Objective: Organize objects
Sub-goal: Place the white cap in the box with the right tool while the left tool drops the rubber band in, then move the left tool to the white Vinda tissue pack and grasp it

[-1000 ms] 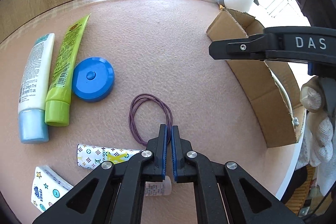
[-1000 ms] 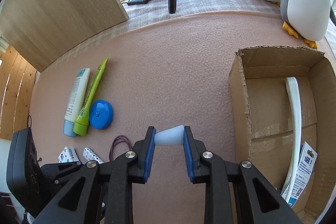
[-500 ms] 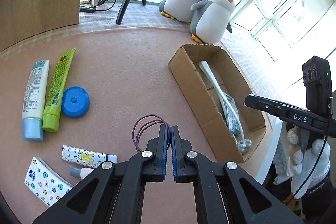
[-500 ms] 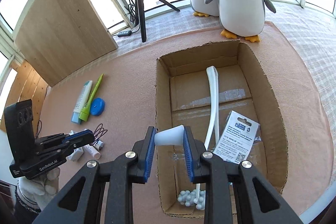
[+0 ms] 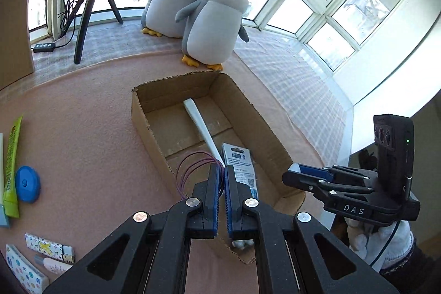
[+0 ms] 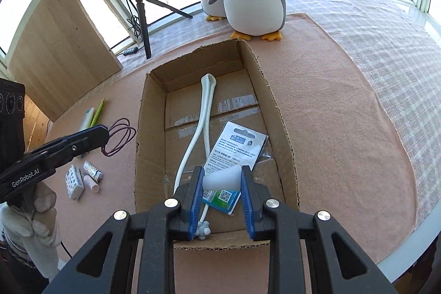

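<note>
My left gripper is shut on a purple hair tie, whose loops hang in the air by the left wall of the open cardboard box. From the right wrist view, the left gripper and hair tie are just left of the box. My right gripper is shut on a small white tube-like piece above the box's near end. In the box lie a long white stick and a carded pack.
Left of the box on the pink mat lie two tubes, a blue round lid and several small patterned packs. Two plush penguins stand behind the box. A tripod and a wooden panel stand at the back left.
The left gripper lifted the hair tie off the mat and carried it right to the box. The right gripper carried the white piece from over the mat to over the box.
</note>
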`<state>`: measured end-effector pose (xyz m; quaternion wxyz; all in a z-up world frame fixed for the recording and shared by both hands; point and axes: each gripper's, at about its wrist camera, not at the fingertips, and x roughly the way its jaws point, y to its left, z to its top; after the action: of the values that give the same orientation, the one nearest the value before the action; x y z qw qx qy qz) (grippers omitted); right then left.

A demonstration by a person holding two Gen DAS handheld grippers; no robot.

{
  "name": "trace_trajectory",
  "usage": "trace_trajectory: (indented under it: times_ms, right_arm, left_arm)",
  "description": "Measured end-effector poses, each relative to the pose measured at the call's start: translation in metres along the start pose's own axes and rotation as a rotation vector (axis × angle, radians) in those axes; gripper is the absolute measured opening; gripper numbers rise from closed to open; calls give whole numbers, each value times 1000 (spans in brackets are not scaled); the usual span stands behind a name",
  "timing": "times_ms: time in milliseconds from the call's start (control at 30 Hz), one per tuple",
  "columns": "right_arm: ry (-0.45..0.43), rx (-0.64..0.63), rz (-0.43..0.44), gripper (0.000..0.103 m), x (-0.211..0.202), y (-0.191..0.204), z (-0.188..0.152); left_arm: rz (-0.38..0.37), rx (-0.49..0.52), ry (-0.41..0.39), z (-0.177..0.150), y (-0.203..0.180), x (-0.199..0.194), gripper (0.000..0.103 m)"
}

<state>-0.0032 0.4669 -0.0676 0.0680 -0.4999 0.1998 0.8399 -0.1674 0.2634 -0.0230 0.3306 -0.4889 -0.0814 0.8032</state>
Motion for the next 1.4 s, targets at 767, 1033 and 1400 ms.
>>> trace_trajectory:
  times_ms: [767, 1033, 1400]
  right_arm:
    - [26, -35, 3, 67, 7, 21, -3]
    - [42, -106, 40, 67, 18, 63, -14]
    - [-20, -87, 192, 67, 27, 114, -29]
  left_arm:
    - [82, -92, -30, -25, 31, -30, 30]
    - [155, -200, -44, -75, 88, -77, 30]
    - [273, -369, -87, -140, 175, -145, 30]
